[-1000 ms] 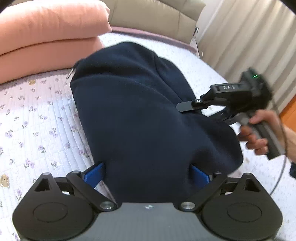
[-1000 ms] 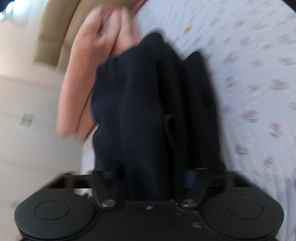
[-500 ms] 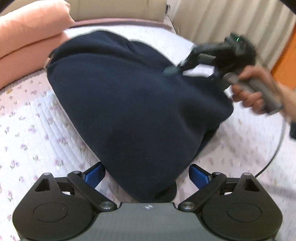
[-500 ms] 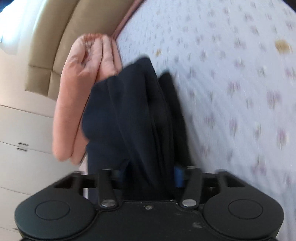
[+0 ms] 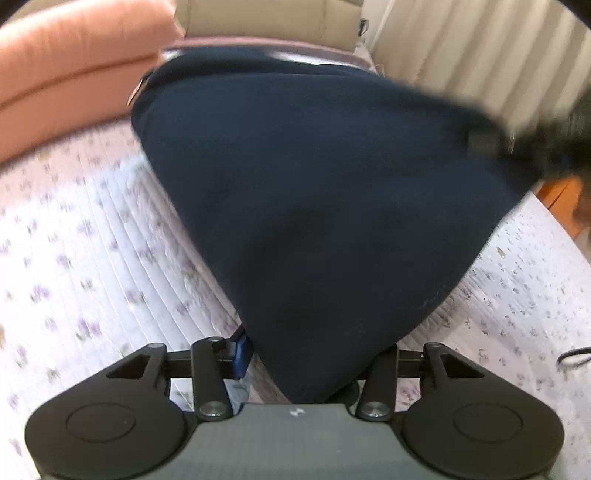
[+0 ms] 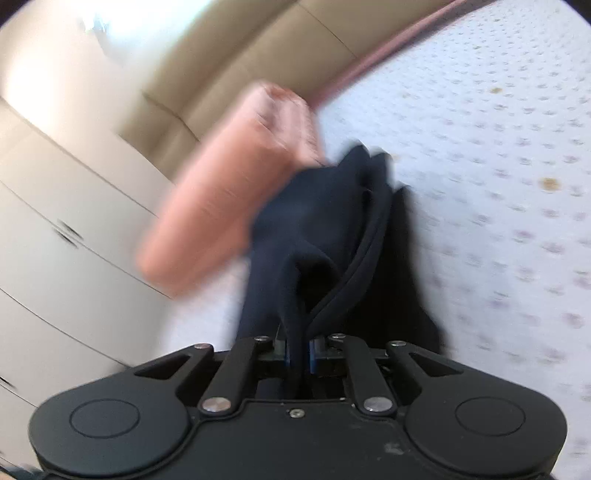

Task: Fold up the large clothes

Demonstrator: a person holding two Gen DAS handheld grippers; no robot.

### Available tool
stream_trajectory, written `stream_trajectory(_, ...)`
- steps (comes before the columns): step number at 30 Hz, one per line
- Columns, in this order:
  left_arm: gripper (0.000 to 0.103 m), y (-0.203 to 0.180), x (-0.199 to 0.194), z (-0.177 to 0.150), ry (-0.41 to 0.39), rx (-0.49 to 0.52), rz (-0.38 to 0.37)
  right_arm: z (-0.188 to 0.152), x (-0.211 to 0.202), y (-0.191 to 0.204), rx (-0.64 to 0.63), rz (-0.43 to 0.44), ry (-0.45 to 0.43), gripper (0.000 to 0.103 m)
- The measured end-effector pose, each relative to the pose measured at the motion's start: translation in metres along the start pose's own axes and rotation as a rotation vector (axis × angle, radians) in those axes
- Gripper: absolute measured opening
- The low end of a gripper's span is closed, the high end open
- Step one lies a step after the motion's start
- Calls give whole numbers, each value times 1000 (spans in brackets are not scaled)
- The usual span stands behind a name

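A navy garment (image 5: 332,184) lies bunched on the floral bedspread (image 5: 92,240). Its near corner narrows down between the jaws of my left gripper (image 5: 314,354), which are closing on it. The left blue pad (image 5: 242,350) touches the cloth and the right pad is hidden under it. In the right wrist view my right gripper (image 6: 297,350) is shut on a folded edge of the garment (image 6: 321,206), pinched between its blue pads. That gripper shows as a dark blur (image 5: 517,144) at the garment's raised right corner.
Peach pillows (image 5: 74,66) lie stacked behind the garment, against a beige headboard (image 5: 266,18). Curtains (image 5: 461,55) hang at the back right, and white drawers (image 6: 55,221) stand beyond the bed. A black cable (image 5: 572,356) lies on the bedspread at the right.
My left jaws have narrowed from wide apart onto the garment's near corner. My right gripper has shut on the garment's edge and swung right and up, lifting that corner.
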State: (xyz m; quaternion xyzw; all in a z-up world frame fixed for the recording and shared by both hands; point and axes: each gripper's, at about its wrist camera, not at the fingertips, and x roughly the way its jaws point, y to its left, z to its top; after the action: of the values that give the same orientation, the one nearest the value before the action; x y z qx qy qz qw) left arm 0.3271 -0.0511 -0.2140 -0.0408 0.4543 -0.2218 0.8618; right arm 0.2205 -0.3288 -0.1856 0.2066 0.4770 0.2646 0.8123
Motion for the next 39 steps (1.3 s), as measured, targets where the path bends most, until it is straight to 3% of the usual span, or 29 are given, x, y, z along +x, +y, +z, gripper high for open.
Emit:
stream_trajectory(3,48,-3,-2,-5,5,21,-1,-16,28,-30,-1,-124,95,17)
stream_trajectory(5,48,-5,-8,-6,43,46,-15,-12,24,-38,66,-86,100,23)
stream_trajectory(6,48,-5,-14,-7,78,57,-53,-6,17,-35,89,-82,107,44)
stream_trajectory(7,48,-4,-20,-8,108,59,-100,0,11,-24,77,-105,108,55)
stream_trajectory(8,51,-2,-29,-8,121,57,-149,7,3,-10,37,-132,92,74)
stream_trajectory(10,67,2,-51,-5,92,52,-200,25,-17,21,-87,-157,-7,86)
stream_trajectory(13,75,16,-73,13,-39,-11,-193,50,-20,67,-250,-171,-147,102)
stream_trajectory(15,75,30,-66,27,-94,-83,-159,70,10,98,-358,-153,-156,103)
stream_trajectory(17,74,43,-41,36,-64,-162,-163,82,50,118,-409,-137,-118,103)
stream_trajectory(18,81,48,-28,37,-37,-197,-188,88,74,125,-420,-144,-88,103)
stream_trajectory(21,86,52,-13,32,-24,-217,-206,108,153,120,-399,-250,22,103)
stream_trajectory(22,87,52,-11,28,-22,-220,-215,111,166,117,-396,-236,28,103)
stream_trajectory(26,89,54,-6,23,-10,-232,-232,144,199,91,-342,-250,-71,103)
stream_trajectory(28,90,50,-6,22,-9,-216,-231,153,208,77,-290,-290,-90,103)
stream_trajectory(31,92,46,-4,20,10,-202,-225,165,215,72,-226,-278,-87,103)
stream_trajectory(34,91,30,6,13,72,-102,-186,173,193,81,-224,-409,-136,102)
stream_trajectory(36,92,14,7,6,57,-8,-139,172,162,86,-267,-349,-135,102)
stream_trajectory(38,93,7,7,3,51,9,-117,157,134,94,-367,-266,-91,103)
stream_trajectory(39,94,6,8,3,51,6,-119,144,126,97,-442,-278,-57,103)
